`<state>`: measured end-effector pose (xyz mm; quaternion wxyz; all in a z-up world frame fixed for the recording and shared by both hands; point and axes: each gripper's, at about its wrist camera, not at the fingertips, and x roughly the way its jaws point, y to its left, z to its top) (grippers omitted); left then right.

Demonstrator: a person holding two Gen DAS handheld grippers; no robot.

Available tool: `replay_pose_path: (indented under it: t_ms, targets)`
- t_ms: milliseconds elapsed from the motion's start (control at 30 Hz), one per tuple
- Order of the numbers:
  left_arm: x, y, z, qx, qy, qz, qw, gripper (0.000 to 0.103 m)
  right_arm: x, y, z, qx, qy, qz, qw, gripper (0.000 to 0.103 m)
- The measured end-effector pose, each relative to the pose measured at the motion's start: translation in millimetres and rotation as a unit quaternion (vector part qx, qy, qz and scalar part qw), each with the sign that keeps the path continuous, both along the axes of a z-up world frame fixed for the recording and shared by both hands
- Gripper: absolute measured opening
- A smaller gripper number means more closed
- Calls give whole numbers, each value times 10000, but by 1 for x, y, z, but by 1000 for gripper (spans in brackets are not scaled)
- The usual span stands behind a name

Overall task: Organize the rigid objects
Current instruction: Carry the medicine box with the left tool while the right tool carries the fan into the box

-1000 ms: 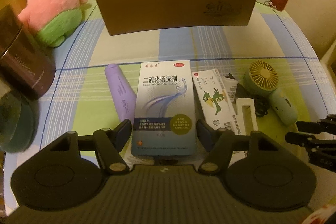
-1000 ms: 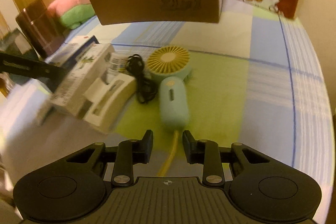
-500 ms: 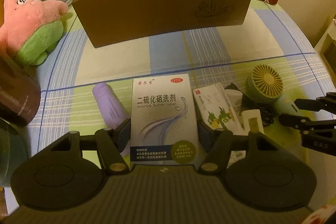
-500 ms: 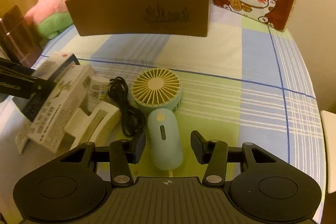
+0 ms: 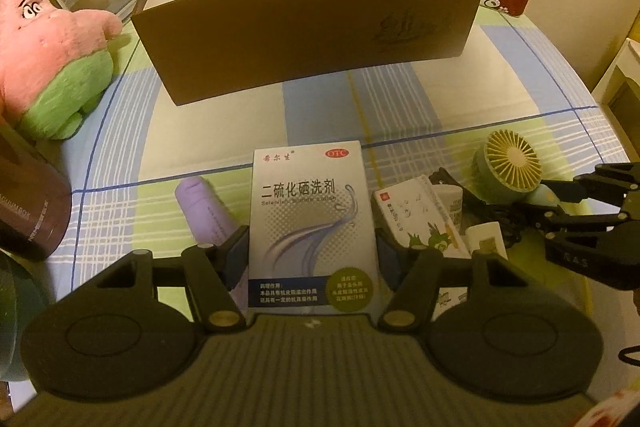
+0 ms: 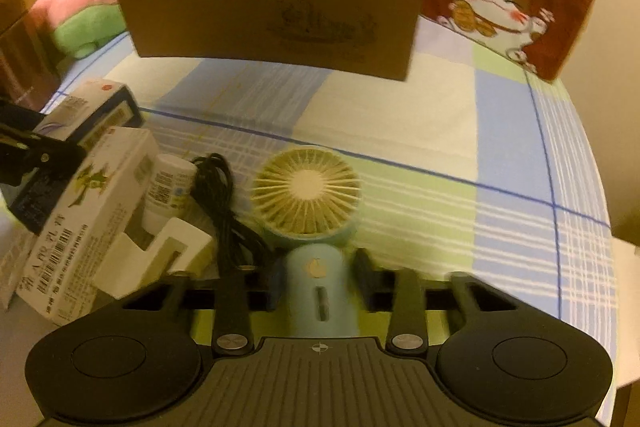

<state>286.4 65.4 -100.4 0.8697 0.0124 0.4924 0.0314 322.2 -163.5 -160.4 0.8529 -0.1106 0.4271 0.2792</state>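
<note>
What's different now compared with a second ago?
The left gripper slid forward around the blue-and-white medicine box and its fingers closed on it. The right gripper came forward over the mint fan's handle, its fingers just closing, the right one still off it. The brown box, purple tube and other cartons lie as before.

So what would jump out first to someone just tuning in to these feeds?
The blue-and-white shampoo box fills the left claw, pads against both its edges. Behind it stands the big open brown box. The right claw, just closing, straddles the mint fan's handle.
</note>
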Motion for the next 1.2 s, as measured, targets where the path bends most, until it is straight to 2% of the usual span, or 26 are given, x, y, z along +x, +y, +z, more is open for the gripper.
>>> replay_pose_path:
  t_ms: [200,667,933,1200]
  targets:
    - [2,2,5,-16,-82,-45,10000,62,1,-3,5,223,-51,-176,9996,34]
    - [15,15,28,33,-343,2,9994,62,8,-3,49,687,-285,-300,9968,33]
    - [31,26,51,-39,-642,62,9979,62,20,7,81,1065,-424,-192,9932,33]
    - [59,38,81,-25,-1016,110,9948,62,52,22,112,1426,-541,-126,9882,33]
